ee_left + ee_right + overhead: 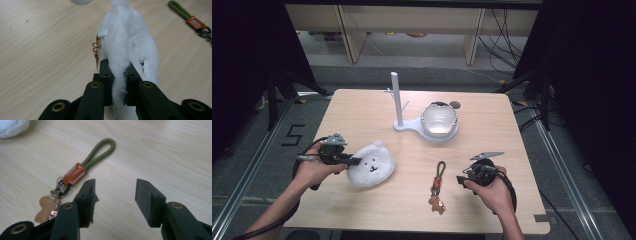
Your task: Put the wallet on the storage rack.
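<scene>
- While the white stand (398, 102) rises at the far middle of the table (362, 107), the left gripper (353, 161) pinches the fluffy white pouch (372, 165), in front of the stand and to its left.
- A gold chain (95, 51) hangs at the pouch's zip side.
- The right gripper (115, 195) hovers with jaws apart, nothing between them, in front of the stand and to its right.
- The green-loop keychain (438, 186) lies just beside that gripper, nearer the pouch.
- A shiny bowl (439, 119) sits on the stand's base.

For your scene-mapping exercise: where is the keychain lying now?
In the high view the keychain lies on the table's near edge, between the white plush pouch and the right gripper.
</scene>
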Motion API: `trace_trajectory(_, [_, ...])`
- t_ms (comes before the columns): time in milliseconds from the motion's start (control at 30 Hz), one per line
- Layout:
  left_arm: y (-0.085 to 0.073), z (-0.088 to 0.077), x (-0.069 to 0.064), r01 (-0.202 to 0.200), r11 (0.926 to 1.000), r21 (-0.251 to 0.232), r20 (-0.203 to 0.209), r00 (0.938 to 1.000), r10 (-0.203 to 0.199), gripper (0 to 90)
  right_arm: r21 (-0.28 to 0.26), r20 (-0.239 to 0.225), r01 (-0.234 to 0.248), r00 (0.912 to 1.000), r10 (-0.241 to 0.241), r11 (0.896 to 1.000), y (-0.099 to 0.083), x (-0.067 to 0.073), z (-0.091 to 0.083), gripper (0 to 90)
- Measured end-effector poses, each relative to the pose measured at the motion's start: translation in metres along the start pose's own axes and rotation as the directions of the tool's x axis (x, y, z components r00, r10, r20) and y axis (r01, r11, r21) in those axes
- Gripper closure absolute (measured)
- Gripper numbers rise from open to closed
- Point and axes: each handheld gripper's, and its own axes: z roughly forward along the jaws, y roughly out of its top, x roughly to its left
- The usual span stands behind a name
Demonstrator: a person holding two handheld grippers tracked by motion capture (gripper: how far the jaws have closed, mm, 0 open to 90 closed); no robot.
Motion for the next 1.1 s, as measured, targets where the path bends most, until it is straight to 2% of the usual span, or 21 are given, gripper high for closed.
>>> trace_trajectory(100, [0.012, 0.0, -0.013, -0.048, 0.9984, -0.031, 0.018, 0.9987, 0.048, 80.1, -0.046, -0.012, 0.009, 0.9999, -0.01, 0.999, 0.004, 0.002, 0.0, 51.3])
trace_trajectory(133, [0.015, 0.0, -0.016, -0.064, 0.9971, -0.039, 0.02, 0.9977, 0.065, 80.1, -0.056, -0.019, -0.015, 0.9997, 0.014, 0.998, 0.004, 0.004, 0.001, 51.3])
trace_trajectory(167, [0.015, 0.0, -0.016, -0.064, 0.9971, -0.039, 0.02, 0.9977, 0.065, 80.1, -0.056, -0.019, -0.015, 0.9997, 0.014, 0.998, 0.004, 0.004, 0.001, 51.3])
trace_trajectory(200, [0.021, 0.001, -0.023, -0.09, 0.9947, -0.05, 0.029, 0.9953, 0.092, 80.0, -0.054, -0.026, -0.013, 0.9996, 0.012, 0.998, 0.008, 0.006, -0.001, 51.2])
trace_trajectory(267, [0.024, 0.002, -0.026, -0.1, 0.9934, -0.056, 0.035, 0.9942, 0.102, 80.0, -0.049, -0.037, -0.042, 0.9985, 0.041, 0.998, 0.008, 0.01, -0.002, 51.2])
trace_trajectory(300, [0.028, 0.002, -0.03, -0.118, 0.9915, -0.055, 0.04, 0.992, 0.12, 80.0, -0.094, -0.043, -0.003, 0.9991, -0.001, 0.996, 0.01, 0.008, 0.001, 51.1])
trace_trajectory(333, [0.033, 0.005, -0.035, -0.135, 0.9889, -0.062, 0.052, 0.989, 0.138, 79.9, -0.069, -0.038, -0.002, 0.9993, 0.0, 0.998, 0.014, 0.011, -0.002, 50.9])
trace_trajectory(367, [0.033, 0.005, -0.035, -0.135, 0.9889, -0.062, 0.052, 0.989, 0.138, 80.0, -0.094, -0.057, 0.017, 0.9981, -0.022, 0.995, 0.016, 0.011, 0.0, 50.8])
trace_trajectory(433, [0.038, 0.008, -0.041, -0.157, 0.9857, -0.062, 0.056, 0.9855, 0.161, 79.9, -0.091, -0.045, 0.01, 0.9989, -0.014, 0.996, 0.017, 0.014, -0.001, 50.7])
trace_trajectory(467, [0.042, 0.012, -0.047, -0.179, 0.982, -0.059, 0.064, 0.981, 0.183, 79.9, -0.122, -0.059, 0.05, 0.9966, -0.057, 0.991, 0.022, 0.015, 0.0, 50.3])
trace_trajectory(500, [0.044, 0.015, -0.05, -0.181, 0.9811, -0.069, 0.072, 0.9799, 0.186, 79.9, -0.113, -0.068, 0.037, 0.9967, -0.045, 0.993, 0.024, 0.018, 0.0, 49.8])
trace_trajectory(533, [0.046, 0.017, -0.053, -0.203, 0.9775, -0.059, 0.076, 0.9754, 0.207, 79.9, -0.125, -0.069, 0.064, 0.995, -0.073, 0.99, 0.026, 0.019, 0.001, 49.5])
trace_trajectory(567, [0.046, 0.017, -0.053, -0.203, 0.9775, -0.059, 0.076, 0.9754, 0.207, 79.9, -0.125, -0.069, 0.064, 0.995, -0.073, 0.99, 0.026, 0.019, 0.001, 49.5])
trace_trajectory(600, [0.05, 0.021, -0.059, -0.225, 0.9727, -0.056, 0.086, 0.9695, 0.23, 79.8, -0.123, -0.098, 0.051, 0.9932, -0.063, 0.991, 0.03, 0.026, 0.003, 49.2])
trace_trajectory(633, [0.052, 0.022, -0.061, -0.238, 0.9696, -0.059, 0.092, 0.9658, 0.242, 79.8, -0.122, -0.09, 0.077, 0.9921, -0.088, 0.99, 0.033, 0.027, 0.003, 49.1])
trace_trajectory(733, [0.056, 0.027, -0.067, -0.255, 0.9649, -0.064, 0.1, 0.9604, 0.26, 79.8, -0.116, -0.108, 0.093, 0.9885, -0.106, 0.989, 0.038, 0.033, 0.004, 48.9])
trace_trajectory(767, [0.056, 0.027, -0.067, -0.255, 0.9649, -0.064, 0.1, 0.9604, 0.26, 79.8, -0.121, -0.106, 0.057, 0.9919, -0.07, 0.991, 0.039, 0.036, 0.007, 48.8])
trace_trajectory(867, [0.059, 0.031, -0.073, -0.276, 0.9592, -0.061, 0.107, 0.9536, 0.281, 79.8, -0.138, -0.118, 0.124, 0.983, -0.141, 0.983, 0.043, 0.037, 0.011, 48.2])
trace_trajectory(900, [0.061, 0.033, -0.076, -0.288, 0.9556, -0.062, 0.115, 0.949, 0.294, 79.8, -0.131, -0.125, 0.108, 0.9843, -0.124, 0.986, 0.044, 0.039, 0.01, 48.1])
trace_trajectory(1067, [0.065, 0.039, -0.085, -0.3, 0.9506, -0.081, 0.138, 0.9412, 0.309, 79.8, -0.121, -0.158, 0.105, 0.9797, -0.124, 0.987, 0.049, 0.045, 0.012, 47.1])
trace_trajectory(1100, [0.067, 0.039, -0.088, -0.321, 0.944, -0.075, 0.14, 0.9338, 0.329, 79.7, -0.128, -0.164, 0.127, 0.9753, -0.148, 0.984, 0.052, 0.046, 0.014, 45.8])
